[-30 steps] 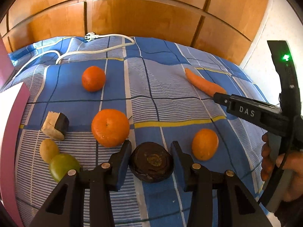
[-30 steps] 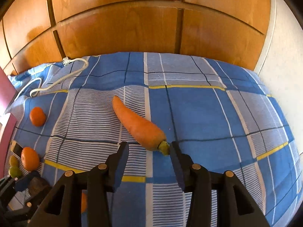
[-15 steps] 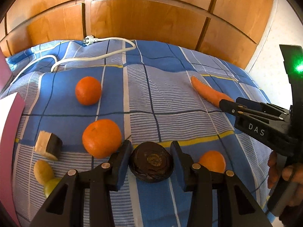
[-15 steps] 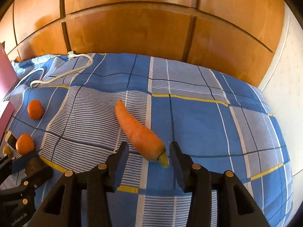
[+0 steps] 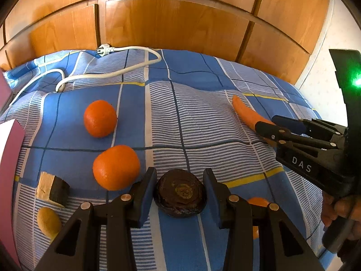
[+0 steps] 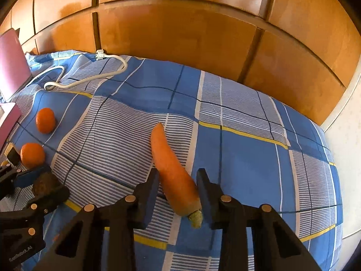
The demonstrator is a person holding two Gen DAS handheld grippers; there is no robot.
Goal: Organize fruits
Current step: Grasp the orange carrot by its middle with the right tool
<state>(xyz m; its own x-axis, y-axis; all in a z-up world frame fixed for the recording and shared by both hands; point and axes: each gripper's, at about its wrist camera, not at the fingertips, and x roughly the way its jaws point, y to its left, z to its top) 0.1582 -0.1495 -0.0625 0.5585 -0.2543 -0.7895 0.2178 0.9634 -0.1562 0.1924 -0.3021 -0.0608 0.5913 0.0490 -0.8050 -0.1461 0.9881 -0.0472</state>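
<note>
My left gripper (image 5: pixel 179 176) is shut on a dark, round, wrinkled fruit (image 5: pixel 180 195) and holds it just above the blue checked bedspread (image 5: pixel 203 117). It also shows at the lower left of the right wrist view, where the left gripper (image 6: pixel 40 184) holds the dark fruit (image 6: pixel 44 181). An orange carrot (image 6: pixel 167 158) lies on the bedspread (image 6: pixel 248 153). My right gripper (image 6: pixel 177 176) is closing on its thick stem end, with both pads touching it. In the left wrist view the right gripper (image 5: pixel 268 123) sits at the carrot (image 5: pixel 243 110).
Two oranges (image 5: pixel 100 118) (image 5: pixel 116 167) lie to the left, a third orange (image 5: pixel 257 202) half hidden behind my left finger. A wooden block (image 5: pixel 52 190), a small yellowish fruit (image 5: pixel 48 221), a pink box (image 5: pixel 9 158) and a white cable (image 5: pixel 112 74) are nearby. Wooden panels (image 5: pixel 180 22) stand behind.
The right gripper's jaws have closed in on the carrot's thick end and the gripper has rolled. The left gripper carried the dark fruit along; the green fruit left its view.
</note>
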